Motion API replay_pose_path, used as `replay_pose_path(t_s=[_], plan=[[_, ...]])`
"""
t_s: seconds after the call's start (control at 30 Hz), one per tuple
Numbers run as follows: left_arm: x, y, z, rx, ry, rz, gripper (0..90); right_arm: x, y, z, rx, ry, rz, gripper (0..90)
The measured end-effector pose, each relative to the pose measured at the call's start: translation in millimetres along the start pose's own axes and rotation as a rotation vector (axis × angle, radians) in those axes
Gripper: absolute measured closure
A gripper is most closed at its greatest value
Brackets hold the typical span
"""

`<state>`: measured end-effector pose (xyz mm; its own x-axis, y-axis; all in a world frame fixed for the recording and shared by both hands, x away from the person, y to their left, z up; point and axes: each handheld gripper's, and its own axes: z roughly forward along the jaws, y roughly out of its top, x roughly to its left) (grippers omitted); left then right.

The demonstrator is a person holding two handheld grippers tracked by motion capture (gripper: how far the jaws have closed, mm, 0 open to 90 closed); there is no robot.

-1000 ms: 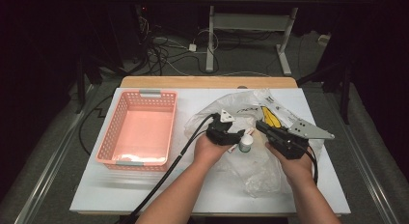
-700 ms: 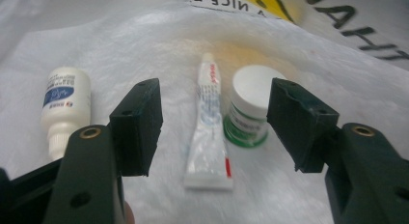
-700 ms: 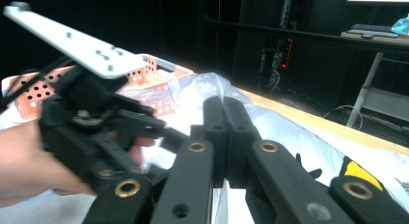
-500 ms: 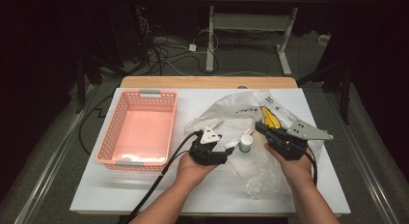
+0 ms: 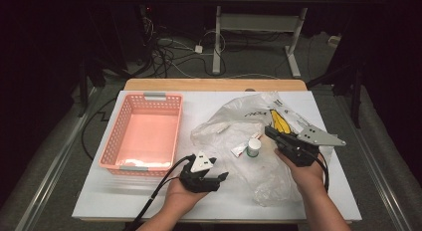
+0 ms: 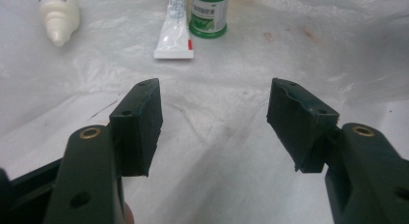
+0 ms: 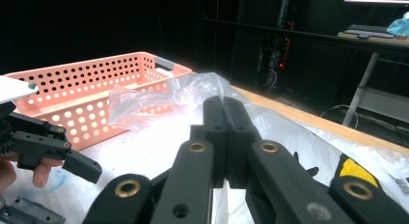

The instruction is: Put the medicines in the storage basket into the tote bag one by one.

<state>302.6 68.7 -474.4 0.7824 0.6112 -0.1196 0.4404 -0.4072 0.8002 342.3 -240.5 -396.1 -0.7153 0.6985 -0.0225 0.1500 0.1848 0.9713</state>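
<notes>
— Where's your left gripper (image 5: 222, 176)?
— Near edge, low, jaws parted and empty.
— And your right gripper (image 5: 267, 131)?
— Farther right, raised, jaws pressed together, pointing left.

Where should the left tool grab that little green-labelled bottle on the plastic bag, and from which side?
Probably take the green-labelled bottle across its round body, coming in level from the near side. It stands upright, with the white tube lying close on its left, so one jaw must slip between them. The left tool is open and empty.
</notes>
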Motion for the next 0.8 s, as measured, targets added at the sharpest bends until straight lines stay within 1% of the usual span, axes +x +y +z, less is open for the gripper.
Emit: replay_pose_path(t_s=[0.03, 0.17, 0.3, 0.4, 0.53, 0.6, 0.63, 0.73, 0.8], plan=[[1.1, -2.2, 0.3, 0.001, 0.001, -0.01, 36.3, -0.1, -0.2, -0.6, 0.003, -0.002, 0.003, 90.0], [3.8, -5.2, 3.6, 0.037, 0.015, -0.015, 34.5, -1.2, -0.2, -2.6, -0.003, -0.006, 0.002, 90.0], [8.0, -5.1, 5.9, 0.046, 0.05, -0.026, 34.4, -2.2, -0.2, -4.8, -0.004, -0.014, 0.006, 90.0], [12.3, -4.0, 9.6, 0.059, 0.075, -0.047, 29.4, -2.5, -0.4, -5.7, -0.003, -0.017, 0.003, 90.0], [16.4, -0.5, 18.6, 0.082, 0.1, -0.077, 19.9, -3.4, -1.9, -7.2, -0.003, -0.022, 0.012, 90.0], [18.8, 2.0, 23.4, 0.085, 0.102, -0.102, 15.5, -3.8, -3.8, -7.9, 0.007, -0.026, 0.005, 90.0], [19.2, 3.1, 26.4, 0.088, 0.11, -0.108, 13.6, -3.5, -4.6, -8.8, 0.014, -0.031, 0.01, 90.0], [21.8, 8.6, 35.4, 0.101, 0.127, -0.112, 12.5, -3.6, -4.8, -12.2, 0.015, -0.037, 0.004, 90.0], [24.9, 14.6, 41.0, 0.095, 0.161, -0.108, 7.8, -4.0, -4.5, -13.7, 0.013, -0.038, -0.003, 90.0]])
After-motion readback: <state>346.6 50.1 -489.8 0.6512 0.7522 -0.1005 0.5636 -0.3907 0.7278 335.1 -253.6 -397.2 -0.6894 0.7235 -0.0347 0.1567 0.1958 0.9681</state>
